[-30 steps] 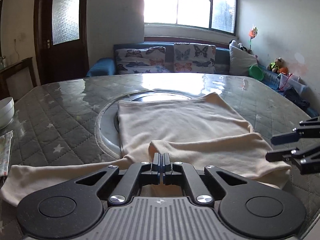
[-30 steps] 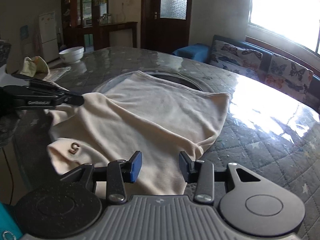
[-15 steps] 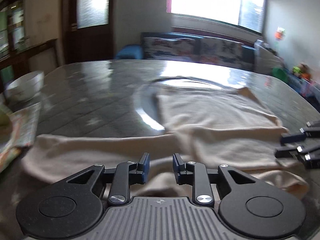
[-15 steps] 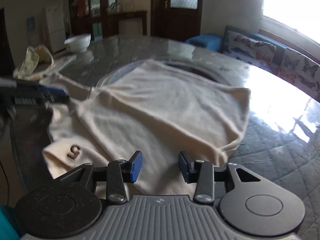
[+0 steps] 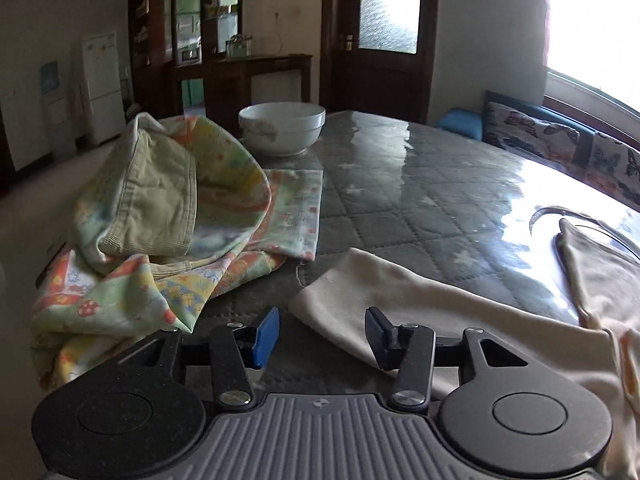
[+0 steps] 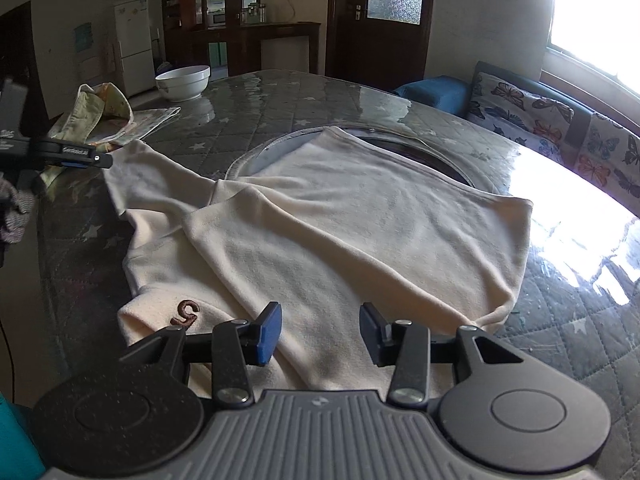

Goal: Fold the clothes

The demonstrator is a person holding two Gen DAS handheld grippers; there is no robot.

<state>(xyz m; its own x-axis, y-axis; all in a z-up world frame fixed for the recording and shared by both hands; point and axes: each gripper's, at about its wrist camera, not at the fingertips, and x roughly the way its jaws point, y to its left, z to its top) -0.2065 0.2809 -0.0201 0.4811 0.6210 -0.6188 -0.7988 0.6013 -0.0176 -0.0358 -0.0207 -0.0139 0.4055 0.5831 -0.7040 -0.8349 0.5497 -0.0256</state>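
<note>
1. Beside the cream shirt's outstretched sleeve (image 5: 400,300), seen through the left wrist camera, my left gripper (image 5: 322,334) hangs released, jaws wide apart, with the sleeve cuff lying just ahead of the gap and nearer the right-hand pad.
2. Left of that sleeve sits a crumpled patterned cloth (image 5: 160,232), close to the cuff; beyond it stands a white bowl (image 5: 282,128) on the quilted bench (image 5: 420,200). I judge the cloth is the main snag risk, so I would keep the left pad clear of it.
3. To grip well, I would centre the cuff end between the pads, drop low to the bench, and close on the sleeve alone.
4. Over the cream shirt (image 6: 340,216), seen through the right wrist camera, my right gripper (image 6: 320,334) is likewise released and holds nothing; the shirt lies flat on the bench with one side already folded across its body.
5. Left of the shirt's body the free sleeve runs out toward the left gripper (image 6: 80,158), visible at the frame edge.
6. My judgement: fold that sleeve inward across the body, with the right gripper ready to pin the near hem by the embroidered mark (image 6: 185,312).
</note>
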